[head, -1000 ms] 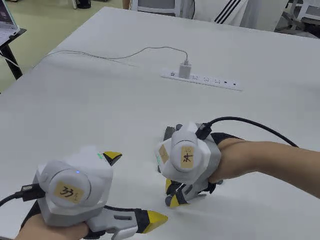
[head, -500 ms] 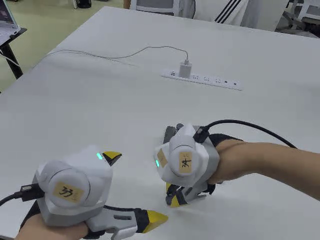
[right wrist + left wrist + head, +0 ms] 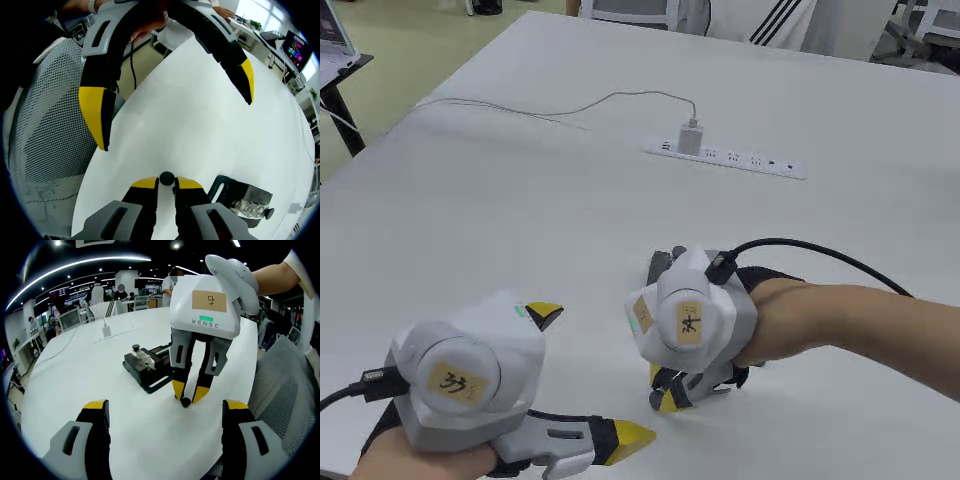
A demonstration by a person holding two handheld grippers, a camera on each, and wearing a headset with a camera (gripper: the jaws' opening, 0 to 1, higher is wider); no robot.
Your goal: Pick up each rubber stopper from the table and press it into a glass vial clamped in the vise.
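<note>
1. Head view: 2 tools hang over the near part of the white desk (image 3: 520, 200), with the left tool (image 3: 590, 375) at the near left and the right tool (image 3: 665, 400) a little to its right
2. Left tool: its jaws are spread wide, and the yellow tips point to the right, towards the right tool
3. Right tool: it points steeply down at the desk, with a bare forearm (image 3: 860, 325) and a black cable behind it
4. Its jaws are drawn narrow and pinch a small black rubber stopper (image 3: 166, 177) between their yellow tips
5. The stopper is right at the desk surface, between the 2 spread jaws of the left tool in the left gripper view; I cannot tell whether it rests on the desk or is just clear of it
6. A black vise (image 3: 150, 367) stands on the desk just on the far side of the right tool, near the stopper but not touching it
7. A clear glass vial (image 3: 145, 360) is clamped in the vise
8. Far across the desk lies a white power strip (image 3: 725, 158) with a white charger (image 3: 690, 138) plugged in, its cable trailing away to the left
9. A grey mesh chair (image 3: 45, 150) stands at the desk's near edge
</note>
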